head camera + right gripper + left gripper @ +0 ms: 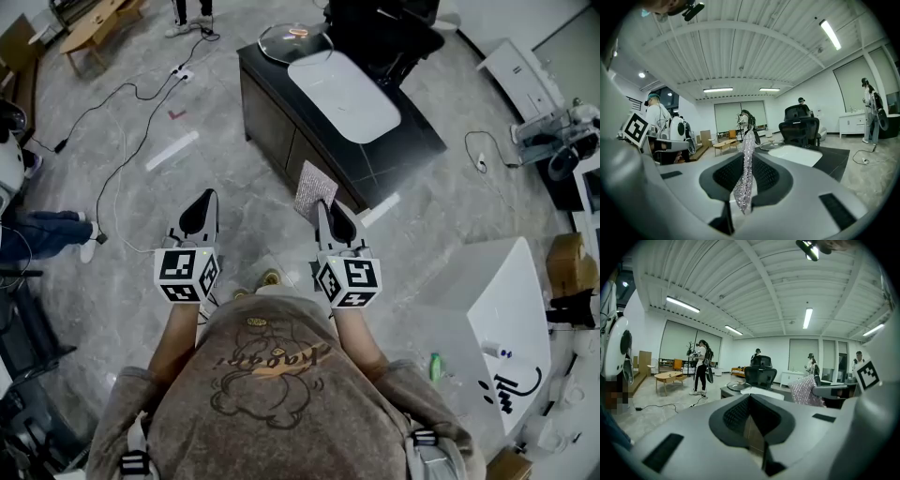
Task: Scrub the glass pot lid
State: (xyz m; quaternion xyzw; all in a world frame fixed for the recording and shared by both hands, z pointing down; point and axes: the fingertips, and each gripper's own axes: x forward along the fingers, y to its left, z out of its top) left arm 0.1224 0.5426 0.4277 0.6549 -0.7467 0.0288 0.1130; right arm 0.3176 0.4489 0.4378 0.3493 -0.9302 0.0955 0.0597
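The glass pot lid (295, 39) lies at the far end of a dark low table (412, 141), beside a white oblong basin (343, 95). It shows small in the left gripper view as the lid (738, 386) and in the right gripper view as the lid (771, 146). My right gripper (323, 208) is shut on a silvery mesh scrubbing cloth (313, 190), which stands on edge between the jaws as the cloth (746, 173). My left gripper (203, 208) is shut and empty, well short of the table. Both grippers hover over the floor in front of the table.
A black office chair (380, 33) stands behind the table. Cables and a power strip (180, 71) trail across the grey floor at left. A white board (511, 319) lies at right, a wooden coffee table (94, 28) at far left. Several people stand in the room.
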